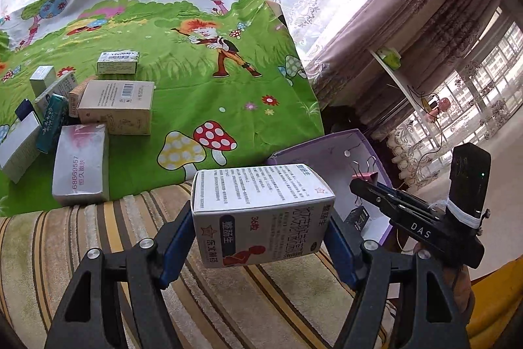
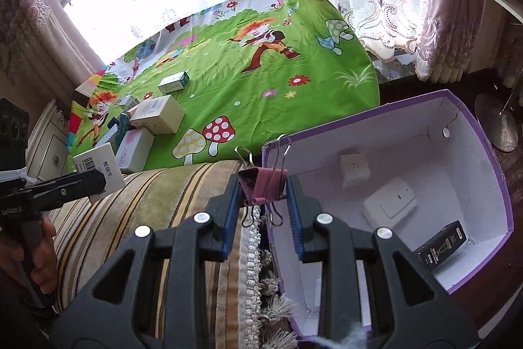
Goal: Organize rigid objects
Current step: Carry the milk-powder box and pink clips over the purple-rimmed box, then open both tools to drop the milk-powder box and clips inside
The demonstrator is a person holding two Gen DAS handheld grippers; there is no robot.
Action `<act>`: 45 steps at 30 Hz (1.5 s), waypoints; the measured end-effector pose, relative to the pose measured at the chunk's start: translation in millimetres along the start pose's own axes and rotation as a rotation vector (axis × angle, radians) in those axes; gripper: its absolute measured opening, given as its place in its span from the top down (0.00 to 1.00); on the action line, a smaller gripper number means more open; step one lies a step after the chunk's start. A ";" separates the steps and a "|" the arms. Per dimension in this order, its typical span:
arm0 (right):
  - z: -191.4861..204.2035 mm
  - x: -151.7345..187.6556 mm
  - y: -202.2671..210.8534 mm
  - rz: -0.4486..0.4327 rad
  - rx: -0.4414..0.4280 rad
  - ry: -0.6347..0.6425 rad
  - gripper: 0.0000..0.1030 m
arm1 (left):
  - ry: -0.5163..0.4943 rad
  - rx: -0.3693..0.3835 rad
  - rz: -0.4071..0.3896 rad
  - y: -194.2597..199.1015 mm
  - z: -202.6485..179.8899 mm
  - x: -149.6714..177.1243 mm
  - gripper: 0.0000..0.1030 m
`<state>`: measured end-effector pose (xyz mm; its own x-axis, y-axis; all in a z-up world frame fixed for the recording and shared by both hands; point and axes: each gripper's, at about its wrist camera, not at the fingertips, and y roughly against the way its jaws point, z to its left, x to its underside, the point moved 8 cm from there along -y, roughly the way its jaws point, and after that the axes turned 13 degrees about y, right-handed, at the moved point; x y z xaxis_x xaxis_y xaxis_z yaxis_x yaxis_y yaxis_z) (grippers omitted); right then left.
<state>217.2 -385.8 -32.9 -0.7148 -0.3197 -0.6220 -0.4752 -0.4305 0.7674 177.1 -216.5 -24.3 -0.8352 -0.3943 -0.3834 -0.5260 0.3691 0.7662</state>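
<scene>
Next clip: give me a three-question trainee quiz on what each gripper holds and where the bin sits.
1. True or false: the left gripper holds a white medicine box.
2. What is clamped in the right gripper? A) pink binder clip B) black box C) teal carton
3. Fill in: the purple bin already holds two white items and one ____ box.

Key: 1 true. 2 A, the pink binder clip. 3 black; the black box lies near the bin's lower right wall, with the white items further in.
</scene>
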 end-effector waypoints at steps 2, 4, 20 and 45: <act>-9.2 4.1 4.4 -0.002 0.015 -0.013 0.69 | -0.053 0.007 0.026 -9.1 -18.6 6.6 0.28; -19.0 8.9 8.7 -0.006 0.023 -0.031 0.69 | -0.096 0.013 0.049 -17.5 -34.0 13.3 0.28; -60.8 34.3 29.4 -0.023 0.059 -0.116 0.68 | -0.280 0.056 0.146 -56.3 -100.9 43.2 0.26; -14.5 2.2 34.4 -0.026 0.043 0.003 0.49 | -0.388 0.099 -0.115 7.3 -90.2 7.9 0.17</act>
<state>206.7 -413.5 -10.1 -0.7006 -0.3112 -0.6421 -0.5152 -0.4020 0.7570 181.1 -292.9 24.8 -0.7590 -0.0986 -0.6436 -0.6163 0.4280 0.6611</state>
